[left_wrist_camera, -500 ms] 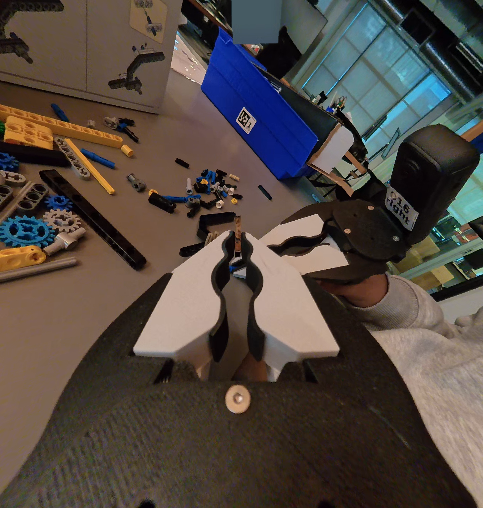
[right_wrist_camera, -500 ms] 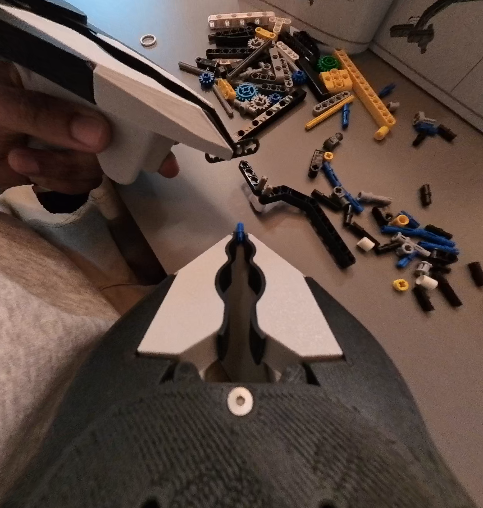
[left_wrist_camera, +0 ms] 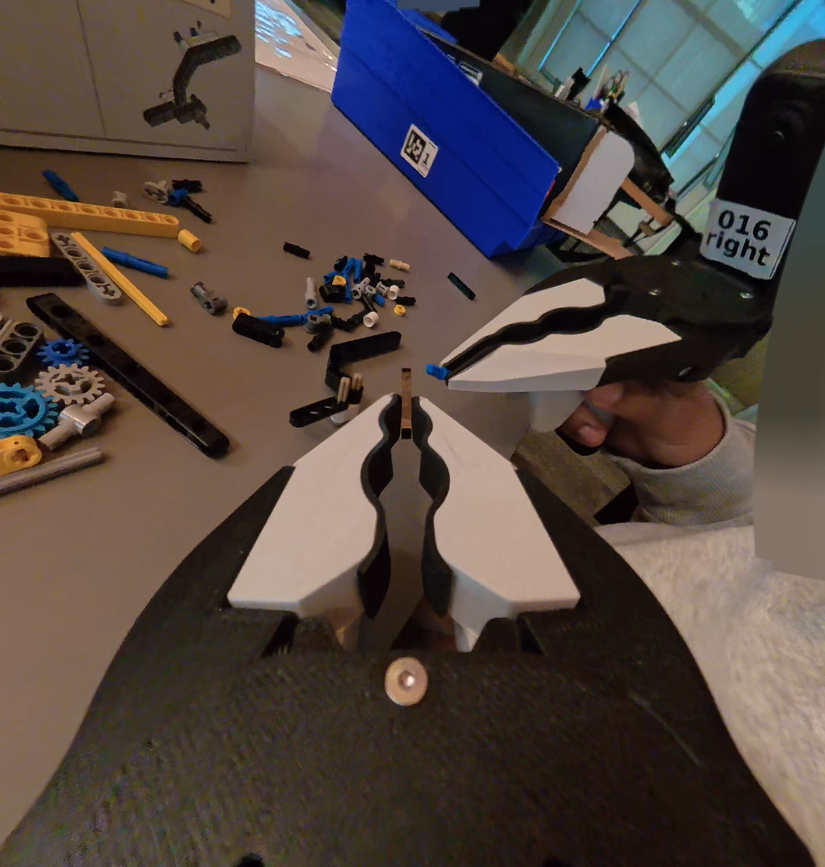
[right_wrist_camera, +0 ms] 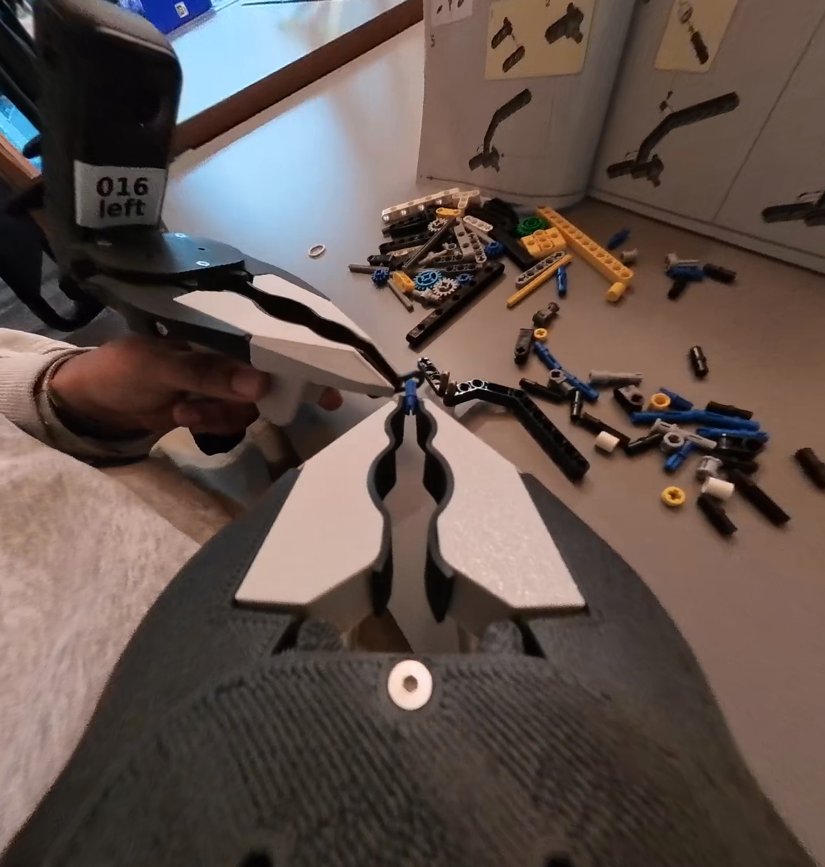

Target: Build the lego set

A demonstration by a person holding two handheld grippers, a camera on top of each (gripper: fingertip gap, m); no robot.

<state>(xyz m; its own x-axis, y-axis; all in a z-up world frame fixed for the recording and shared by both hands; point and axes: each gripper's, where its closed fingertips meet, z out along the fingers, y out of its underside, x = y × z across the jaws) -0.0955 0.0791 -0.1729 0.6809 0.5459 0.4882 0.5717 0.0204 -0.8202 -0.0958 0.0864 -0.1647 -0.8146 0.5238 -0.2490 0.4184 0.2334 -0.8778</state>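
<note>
My left gripper (left_wrist_camera: 405,404) is shut on a small thin black piece (left_wrist_camera: 405,399) that sticks up edge-on from its tips. My right gripper (right_wrist_camera: 409,412) is shut on a short blue pin (right_wrist_camera: 409,398). Both are held above the grey table, tip to tip. In the left wrist view the right gripper (left_wrist_camera: 444,373) comes in from the right, and the blue pin (left_wrist_camera: 435,371) points at the black piece, a small gap away. In the right wrist view the left gripper (right_wrist_camera: 392,382) comes in from the left, its black piece (right_wrist_camera: 413,375) just above the pin. A bent black beam (right_wrist_camera: 509,399) lies on the table beyond.
Small black, blue, grey and yellow pins (right_wrist_camera: 683,422) lie scattered to the right. Beams and gears (right_wrist_camera: 448,267) are heaped farther back, with a long yellow beam (left_wrist_camera: 82,216). White boxes bearing instruction sheets (right_wrist_camera: 532,42) stand behind. A blue bin (left_wrist_camera: 448,140) stands at the table's far edge. The tips of both grippers are at nearly the same place.
The two grippers have swung to face each other. The left gripper's tip has come down to the blue pin, and the pin's end now shows beside the black piece.
</note>
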